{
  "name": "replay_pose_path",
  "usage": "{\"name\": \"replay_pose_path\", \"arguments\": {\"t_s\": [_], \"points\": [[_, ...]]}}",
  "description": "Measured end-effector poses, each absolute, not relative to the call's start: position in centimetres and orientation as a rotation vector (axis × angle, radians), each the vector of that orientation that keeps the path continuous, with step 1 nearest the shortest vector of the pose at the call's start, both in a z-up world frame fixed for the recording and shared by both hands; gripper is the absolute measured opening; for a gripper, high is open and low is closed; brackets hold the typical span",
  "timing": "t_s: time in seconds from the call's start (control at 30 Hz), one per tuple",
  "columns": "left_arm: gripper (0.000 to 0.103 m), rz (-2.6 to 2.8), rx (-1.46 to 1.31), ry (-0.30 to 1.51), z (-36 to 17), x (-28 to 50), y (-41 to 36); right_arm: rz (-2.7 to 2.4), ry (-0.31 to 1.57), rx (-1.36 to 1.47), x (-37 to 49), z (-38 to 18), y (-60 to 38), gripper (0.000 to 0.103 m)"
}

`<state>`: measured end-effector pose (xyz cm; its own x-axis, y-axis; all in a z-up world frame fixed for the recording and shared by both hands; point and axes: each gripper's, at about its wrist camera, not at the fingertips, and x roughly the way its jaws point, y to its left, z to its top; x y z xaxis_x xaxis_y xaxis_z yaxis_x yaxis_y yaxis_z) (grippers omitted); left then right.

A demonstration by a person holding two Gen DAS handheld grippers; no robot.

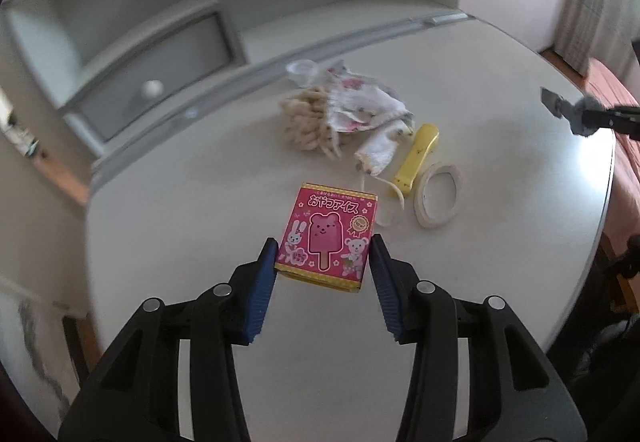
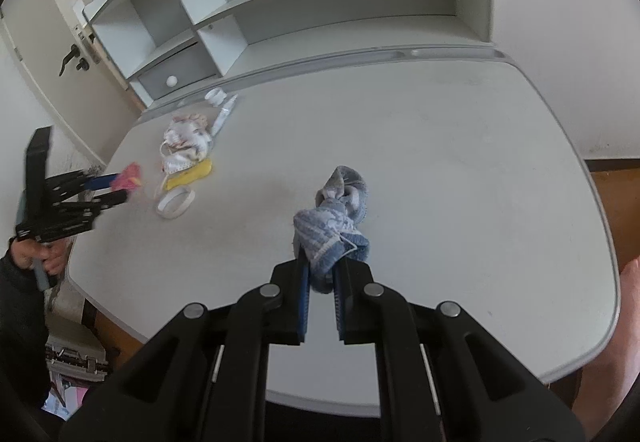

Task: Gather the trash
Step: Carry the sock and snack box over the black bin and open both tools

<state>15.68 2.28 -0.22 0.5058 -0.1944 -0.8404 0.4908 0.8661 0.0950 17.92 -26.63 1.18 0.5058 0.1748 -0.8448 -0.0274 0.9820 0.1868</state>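
Observation:
My left gripper is shut on a pink ice-cream box and holds it above the white table; it shows blurred at the left of the right wrist view. My right gripper is shut on a crumpled blue-grey cloth just above the table. A pile of floral cloth, beige yarn, a yellow handle-shaped object and a white tape roll lies beyond the box.
A grey shelf unit with a drawer stands behind the table. A small clear cup and a white tube lie near the table's back edge. A door is at far left. A case sits on the floor.

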Motion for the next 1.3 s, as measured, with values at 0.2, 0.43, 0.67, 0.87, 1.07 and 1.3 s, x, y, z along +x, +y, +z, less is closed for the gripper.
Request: {"name": "replay_pose_path", "arguments": {"t_s": [0.2,0.43,0.67,0.87,1.07,1.3], "points": [[0.045,-0.406,0.313,0.878,3.3,12.4,-1.1,0.033,0.993,0.191,13.8,2.2,-31.4,0.01],[0.045,-0.722,0.333,0.757,4.2,8.2,-17.0,-0.24,0.908,0.306,3.9,2.9,-42.4,0.01],[0.045,-1.054,0.365,0.778,0.5,1.4,-35.5,-0.555,0.899,0.442,-6.4,-0.5,-53.3,0.01],[0.045,-1.214,0.431,0.877,-6.3,-3.0,-46.6,-0.649,0.991,0.58,-11.4,-7.0,-58.8,0.01],[0.045,-1.188,0.488,1.032,-14.4,-2.5,-52.3,-0.637,1.17,0.71,-12.6,-15.1,-60.9,0.01],[0.045,-1.181,0.509,1.129,-18.5,-2.7,-54.8,-0.6,1.236,0.762,-12.8,-18.2,-61.8,0.01]]}}
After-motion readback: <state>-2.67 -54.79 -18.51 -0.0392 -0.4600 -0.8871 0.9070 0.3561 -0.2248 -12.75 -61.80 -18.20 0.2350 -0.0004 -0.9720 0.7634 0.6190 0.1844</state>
